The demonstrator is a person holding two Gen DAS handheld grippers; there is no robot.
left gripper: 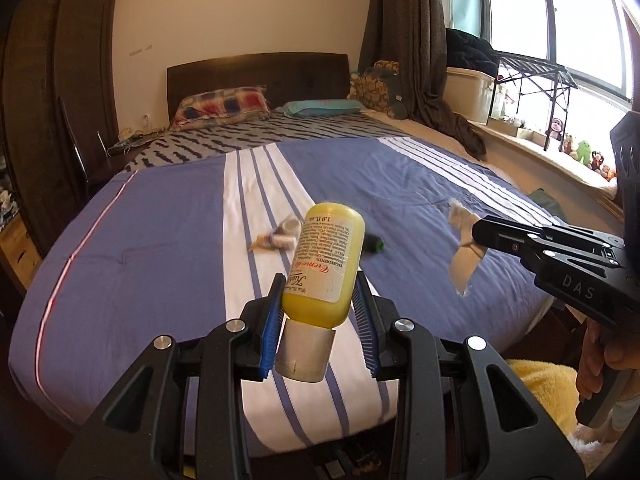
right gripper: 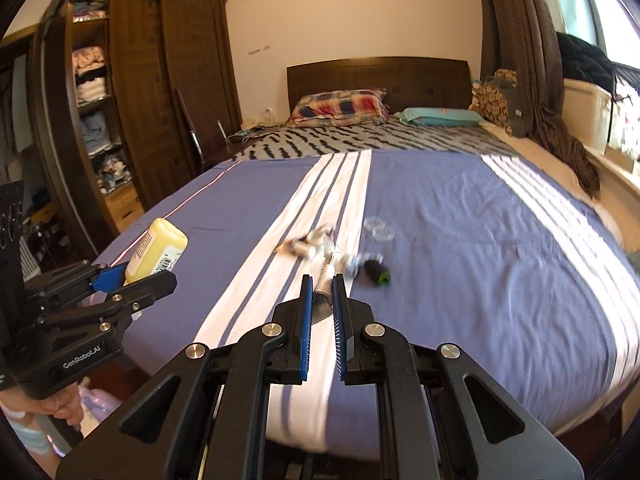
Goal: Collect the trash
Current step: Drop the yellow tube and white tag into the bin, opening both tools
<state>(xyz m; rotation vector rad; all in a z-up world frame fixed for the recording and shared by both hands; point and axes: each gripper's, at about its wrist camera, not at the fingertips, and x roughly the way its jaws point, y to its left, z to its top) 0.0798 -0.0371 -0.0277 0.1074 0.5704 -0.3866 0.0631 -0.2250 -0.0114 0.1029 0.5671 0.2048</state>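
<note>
On the left side, the left gripper (left gripper: 320, 300) is clenched on a yellow lotion bottle (left gripper: 326, 264), which it holds above the near edge of the bed (left gripper: 160, 208). The bottle is gripped low on its body, with the pale cap (left gripper: 306, 356) pointing back toward the camera and the printed label facing up. In the right wrist view the same bottle (right gripper: 158, 250) sticks out of the blue pads, clear of the blue and white striped duvet (right gripper: 460, 220).

Toward the middle of the duvet, more trash lies on the white stripe: a small heap of crumpled wrappers (right gripper: 308, 242), two clear round lids (right gripper: 378, 228) just beside it, and a black object with a green end (right gripper: 376, 270) near them.

On the right, the right gripper (right gripper: 322, 304) has its jaws closed narrowly on a piece of crumpled paper (left gripper: 464, 256) that hangs in the air from the fingertips; in its own view only a grey blurred strip (right gripper: 326, 290) shows between the pads.

The step in hand seems to be carrying picked items away, since both hands are full and several pieces are not yet collected. The next move probably calls for a bin or bag, but none is visible here, so each gripper must first release its load before it returns for the heap in the middle
</note>
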